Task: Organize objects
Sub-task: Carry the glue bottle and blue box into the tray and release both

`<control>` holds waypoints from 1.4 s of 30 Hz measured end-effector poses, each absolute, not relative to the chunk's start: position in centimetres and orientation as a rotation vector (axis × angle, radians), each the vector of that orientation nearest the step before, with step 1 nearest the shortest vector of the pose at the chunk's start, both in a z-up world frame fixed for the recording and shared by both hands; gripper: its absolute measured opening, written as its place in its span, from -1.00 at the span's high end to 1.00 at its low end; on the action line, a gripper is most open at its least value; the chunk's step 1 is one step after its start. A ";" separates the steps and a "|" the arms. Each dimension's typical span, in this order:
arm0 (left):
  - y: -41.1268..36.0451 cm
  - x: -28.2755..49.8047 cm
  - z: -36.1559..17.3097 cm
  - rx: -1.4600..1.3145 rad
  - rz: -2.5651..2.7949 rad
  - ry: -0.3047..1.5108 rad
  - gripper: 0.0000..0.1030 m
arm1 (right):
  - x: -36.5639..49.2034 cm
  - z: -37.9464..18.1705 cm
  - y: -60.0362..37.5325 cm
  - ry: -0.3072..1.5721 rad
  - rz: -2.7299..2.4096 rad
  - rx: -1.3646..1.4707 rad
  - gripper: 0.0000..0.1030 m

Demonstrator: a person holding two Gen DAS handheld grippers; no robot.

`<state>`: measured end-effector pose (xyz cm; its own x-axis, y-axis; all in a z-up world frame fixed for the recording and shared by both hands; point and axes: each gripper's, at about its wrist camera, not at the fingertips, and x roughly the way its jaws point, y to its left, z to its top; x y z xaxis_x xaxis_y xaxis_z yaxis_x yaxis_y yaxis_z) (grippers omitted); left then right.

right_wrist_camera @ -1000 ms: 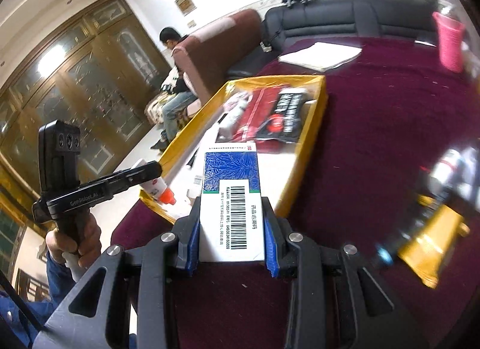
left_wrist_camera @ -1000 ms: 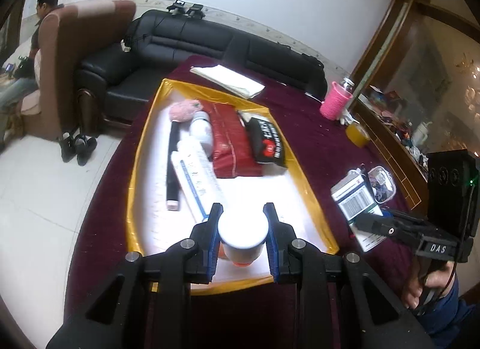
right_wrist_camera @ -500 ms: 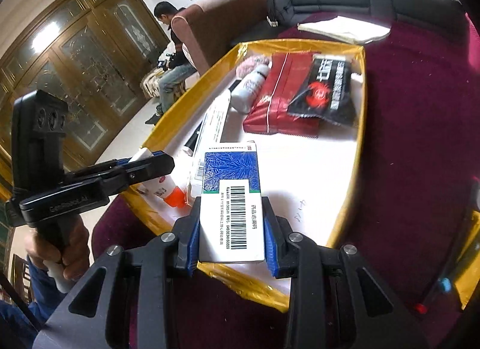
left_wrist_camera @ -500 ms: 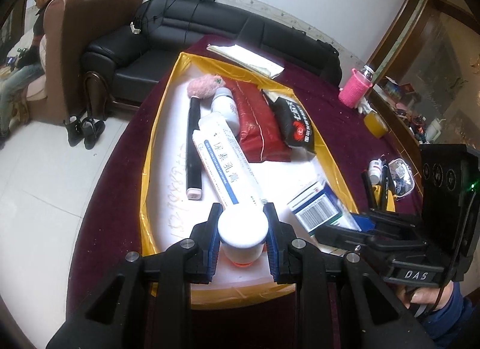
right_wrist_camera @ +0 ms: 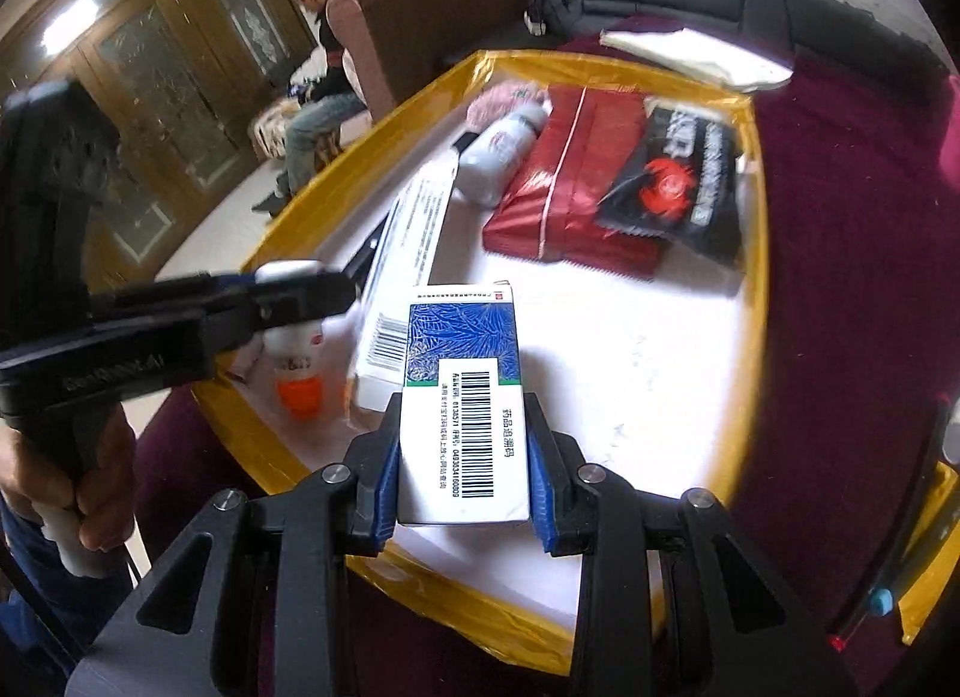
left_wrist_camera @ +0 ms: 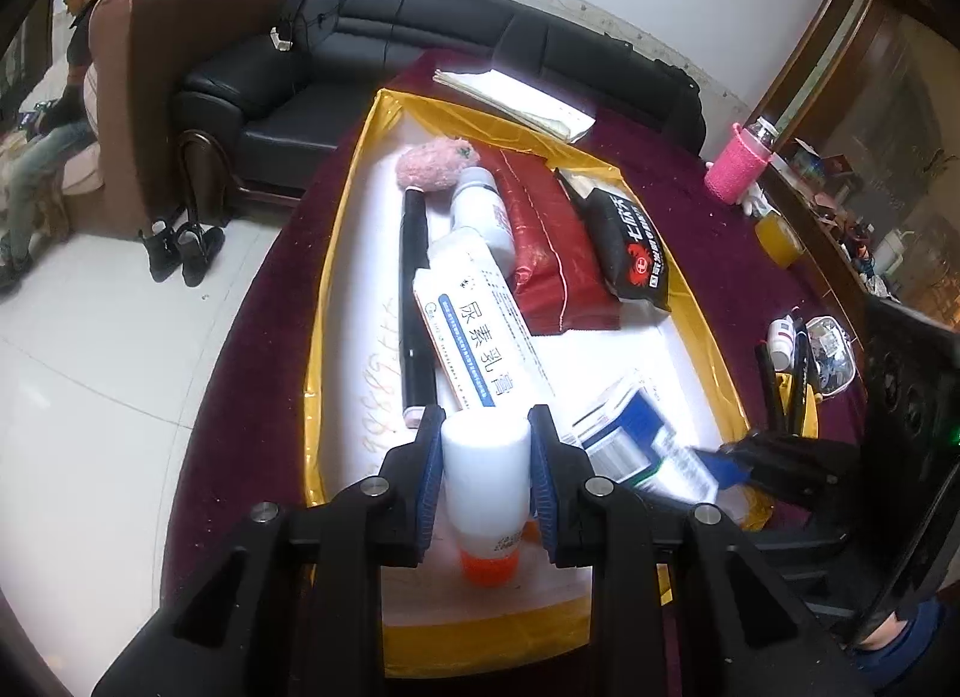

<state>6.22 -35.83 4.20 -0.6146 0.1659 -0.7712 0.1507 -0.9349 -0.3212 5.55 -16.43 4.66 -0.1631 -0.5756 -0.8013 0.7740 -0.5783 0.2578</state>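
Left gripper (left_wrist_camera: 486, 478): blue-padded jaws closed to the width of a small white plastic bottle with an orange cap (left_wrist_camera: 487, 499), both pads pressed flat to its sides. Bottle hangs cap-down over the near end of the shallow white tray with a yellow rim (left_wrist_camera: 336, 277); whether the cap touches the tray floor cannot be told.

Right gripper (right_wrist_camera: 465, 457): jaws narrowed onto a flat white medicine carton with a blue leaf-pattern panel and barcode (right_wrist_camera: 462, 397), gripped by its long edges, barcode face up, far end pointing into the tray. It is over the tray's near right part; contact with the floor is unclear.

Left wrist view: carton (left_wrist_camera: 642, 439) just right of the bottle, blurred, with the right gripper (left_wrist_camera: 729, 460) behind it. Along the tray, a long white cream box with blue Chinese lettering (left_wrist_camera: 480, 331), a thin black stick (left_wrist_camera: 415, 301) beside it on the left, a pink fluffy puff (left_wrist_camera: 438, 164) at the far end, a grey-white bottle lying down (left_wrist_camera: 483, 211), a red foil pouch (left_wrist_camera: 552, 253) and a black snack packet with a red crab mark (left_wrist_camera: 633, 250) partly on the pouch. Only here: a pink-sleeved bottle (left_wrist_camera: 741, 166) and a clutter of pens and small items (left_wrist_camera: 804, 349) on the maroon cloth (left_wrist_camera: 708, 253).

Right wrist view only: the left gripper (right_wrist_camera: 303, 292) from the side, the hand (right_wrist_camera: 72, 487) on its handle, the bottle (right_wrist_camera: 297, 358) with its cap near the tray's left rim, and the tray's bare white floor (right_wrist_camera: 648, 361) ahead of the carton.
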 end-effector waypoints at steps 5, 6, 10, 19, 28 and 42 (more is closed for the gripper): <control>-36.3 7.2 4.6 -1.367 2.771 -0.546 0.53 | 6.4 4.1 -17.9 0.276 -1.827 1.179 0.37; -36.5 7.4 4.7 -1.364 2.777 -0.552 0.53 | 6.5 4.2 -18.0 0.272 -1.820 1.180 0.37; -37.5 8.2 5.2 -1.328 2.779 -0.595 0.53 | 7.0 4.5 -18.8 0.274 -1.806 1.178 0.37; -38.2 9.5 5.8 -1.289 2.801 -0.638 0.53 | 7.5 4.2 -19.9 0.279 -1.801 1.170 0.36; -37.1 9.8 6.0 -1.276 2.792 -0.630 0.53 | 7.5 4.4 -18.9 0.291 -1.825 1.182 0.24; -32.8 9.7 7.8 -1.273 2.776 -0.528 0.53 | 7.2 6.6 -14.0 0.160 -1.849 1.126 0.20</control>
<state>9.68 -32.84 7.77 -0.6621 0.1777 -0.7281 0.1020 -0.9411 -0.3224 7.18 -14.02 6.65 -0.1435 -0.6433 -0.7521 0.7630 -0.5559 0.3298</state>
